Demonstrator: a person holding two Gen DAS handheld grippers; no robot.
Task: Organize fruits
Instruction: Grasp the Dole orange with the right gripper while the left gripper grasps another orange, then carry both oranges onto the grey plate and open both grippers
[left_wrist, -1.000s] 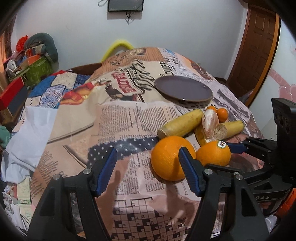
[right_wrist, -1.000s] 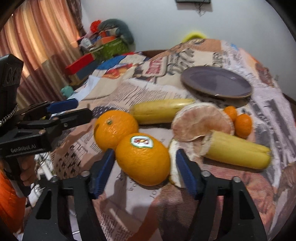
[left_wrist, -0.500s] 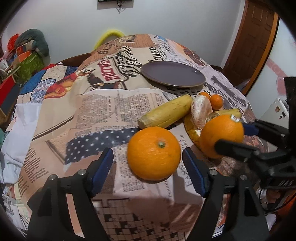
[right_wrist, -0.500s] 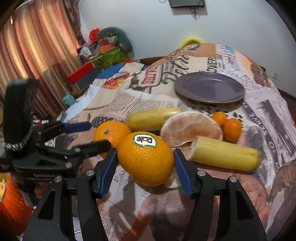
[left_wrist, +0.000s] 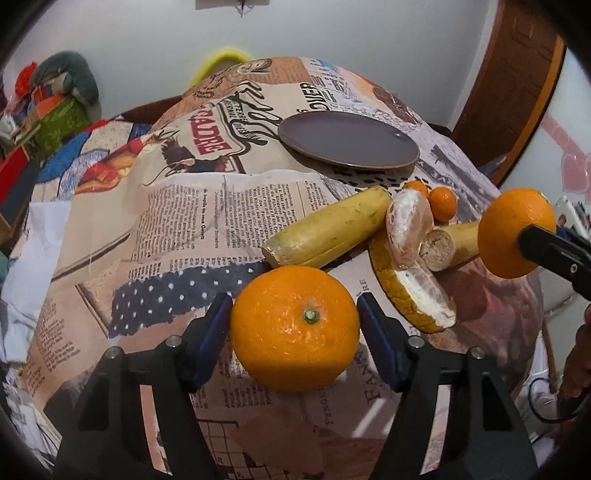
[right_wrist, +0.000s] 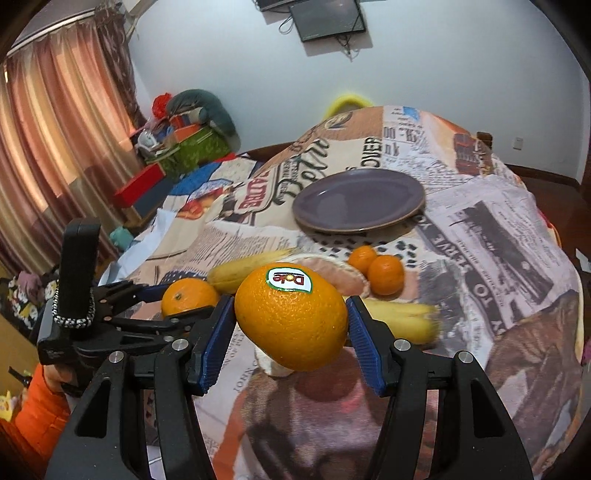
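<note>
My left gripper is closing its jaws around a plain orange that rests on the newspaper-print cloth; both blue pads touch its sides. Off to the right, my right gripper is shut on a stickered orange and holds it above the cloth. That lifted orange also shows at the right edge of the left wrist view. An empty purple plate sits farther back on the table.
Between the oranges and the plate lie two bananas, a peeled citrus half, a rind piece and two small mandarins. Boxes and bags are piled at the left by a curtain. An orange sleeve shows low on the left.
My right gripper has shut on the stickered orange and lifted it off the cloth. My left gripper has moved over to the plain orange, opened wider around it, then narrowed onto it.
</note>
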